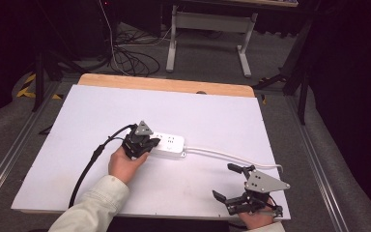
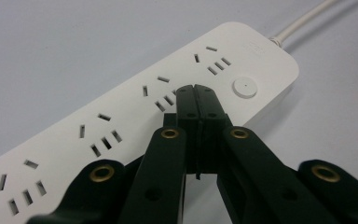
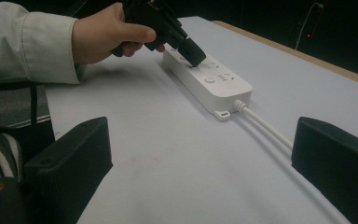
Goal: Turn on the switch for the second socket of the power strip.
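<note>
On the white counter (image 1: 77, 145) in the high view, a white power strip (image 1: 171, 144) lies near the middle, its white cord (image 1: 232, 155) running off toward the right edge. The left gripper (image 1: 149, 143) is held by the person's left hand (image 1: 125, 164) and sits over the strip's left end, jaws pressed together with nothing between them. A black cable (image 1: 89, 164) trails from it toward the near edge. The right gripper (image 1: 226, 182) rests low at the near right corner of the counter, well apart from the strip, jaws spread wide and empty.

In the left gripper view, the left gripper (image 2: 196, 91) has its jaws closed flat against each other, tips down on the top face of the power strip (image 2: 121, 116), between two socket groups and just beside the round button (image 2: 244, 87). The cord (image 2: 303, 21) leaves the strip's far end.

In the right gripper view, the two black jaws of the right gripper (image 3: 200, 154) stand far apart at the bottom corners, holding nothing, with bare counter (image 3: 177, 163) between them. Farther off, the left hand (image 3: 107, 32) tilts the left gripper (image 3: 196, 58) down so that its closed tip touches the power strip (image 3: 209, 84) near the button (image 3: 209, 80). The cord (image 3: 265, 126) runs from the strip toward the right jaw.
</note>
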Motion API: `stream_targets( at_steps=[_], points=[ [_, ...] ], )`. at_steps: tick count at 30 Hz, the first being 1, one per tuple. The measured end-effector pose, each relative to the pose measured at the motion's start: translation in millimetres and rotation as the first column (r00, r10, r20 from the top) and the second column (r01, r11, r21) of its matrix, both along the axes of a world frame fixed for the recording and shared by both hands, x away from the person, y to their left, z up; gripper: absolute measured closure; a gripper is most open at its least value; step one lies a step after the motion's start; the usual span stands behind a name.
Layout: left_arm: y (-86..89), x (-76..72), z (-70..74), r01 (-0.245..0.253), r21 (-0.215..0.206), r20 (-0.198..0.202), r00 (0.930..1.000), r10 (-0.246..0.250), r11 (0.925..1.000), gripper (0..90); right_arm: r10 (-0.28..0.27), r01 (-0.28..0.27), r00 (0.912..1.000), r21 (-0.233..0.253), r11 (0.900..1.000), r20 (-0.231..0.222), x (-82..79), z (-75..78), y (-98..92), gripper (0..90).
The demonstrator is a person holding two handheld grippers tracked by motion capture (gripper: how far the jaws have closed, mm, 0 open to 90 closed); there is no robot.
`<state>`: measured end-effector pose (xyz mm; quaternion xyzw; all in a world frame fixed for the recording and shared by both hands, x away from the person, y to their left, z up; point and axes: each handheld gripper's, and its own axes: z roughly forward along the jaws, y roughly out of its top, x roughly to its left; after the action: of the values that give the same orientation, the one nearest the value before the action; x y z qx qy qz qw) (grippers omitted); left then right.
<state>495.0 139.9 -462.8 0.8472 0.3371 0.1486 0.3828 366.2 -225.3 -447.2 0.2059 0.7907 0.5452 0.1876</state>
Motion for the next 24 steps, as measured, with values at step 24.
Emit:
stream_targets(
  at_steps=[24],
  points=[
    [-2.6,-5.2,-4.4,-0.032,0.006,0.035,0.9989,0.032,0.9995,90.0,0.001,-0.001,1.0000,0.003,1.000,-0.005,1.2,-0.7,-0.4,5.2]
  ],
)
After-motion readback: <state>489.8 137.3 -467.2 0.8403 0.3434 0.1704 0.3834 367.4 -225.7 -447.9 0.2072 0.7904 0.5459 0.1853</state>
